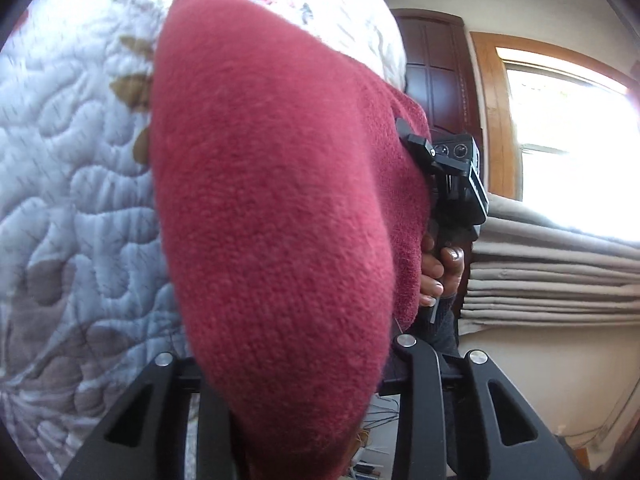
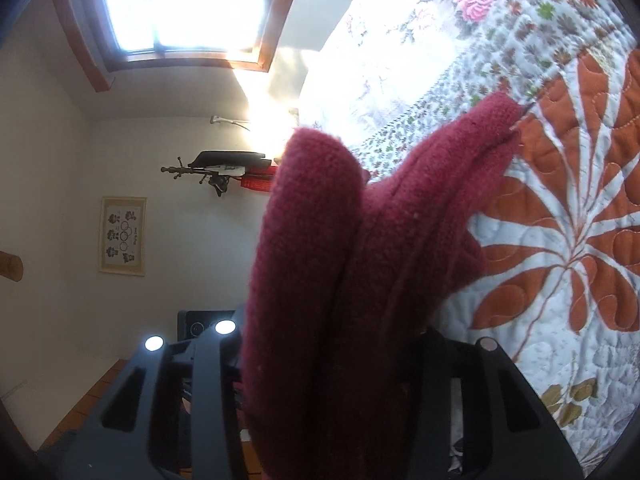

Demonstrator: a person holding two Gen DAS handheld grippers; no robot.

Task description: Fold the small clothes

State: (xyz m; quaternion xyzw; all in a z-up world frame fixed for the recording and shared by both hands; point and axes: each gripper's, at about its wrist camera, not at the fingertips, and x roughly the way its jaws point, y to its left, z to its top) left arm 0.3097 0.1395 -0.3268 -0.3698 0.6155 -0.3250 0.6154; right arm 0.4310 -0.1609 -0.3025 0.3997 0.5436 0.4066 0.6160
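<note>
One quilted bed [image 2: 560, 240], one red knit garment [image 1: 272, 208], two tongs. No legible writing. Garment lifted off the bed, one corner trailing onto the quilt. Left tongs [image 1: 296, 412] clamped on it; right tongs [image 2: 320, 400] clamped on its other end.

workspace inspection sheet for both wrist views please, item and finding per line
surface: quilted floral bedspread, white with orange leaf and pink rose prints
job's things: one dark red knit garment, lifted off the bed and bunched between both grippers
clutter: stack of folded beige fabric beside the bed
grippers: left gripper and right gripper each shut on the garment; the cloth hides their fingers' tips; a hand holds the right gripper's handle
cables: thin wires low on the floor, blurred
surroundings: bright window, dark wooden door, framed picture, wall coat rack
</note>
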